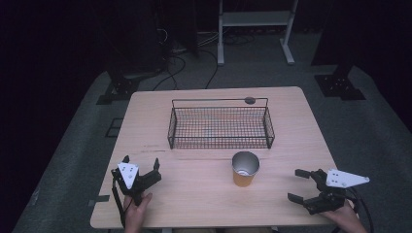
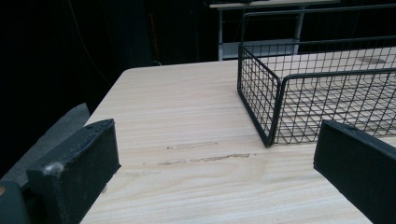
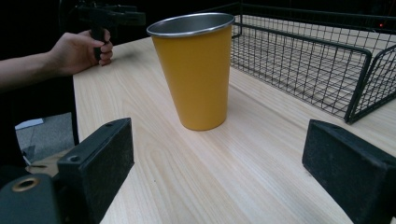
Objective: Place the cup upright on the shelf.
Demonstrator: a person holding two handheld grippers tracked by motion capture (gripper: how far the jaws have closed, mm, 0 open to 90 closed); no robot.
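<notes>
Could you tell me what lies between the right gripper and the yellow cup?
Nothing: only bare wooden table separates the open right gripper from the yellow cup. The right gripper view shows this, and the high view agrees.

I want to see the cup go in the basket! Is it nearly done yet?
Not yet, nothing looks done. The yellow cup stands upright on the table, in front of the wire basket, which has nothing in it. The right gripper is open and points at the cup without touching it. The left gripper is open too. Probably left: grab the cup, lift it, set it in the basket.
</notes>
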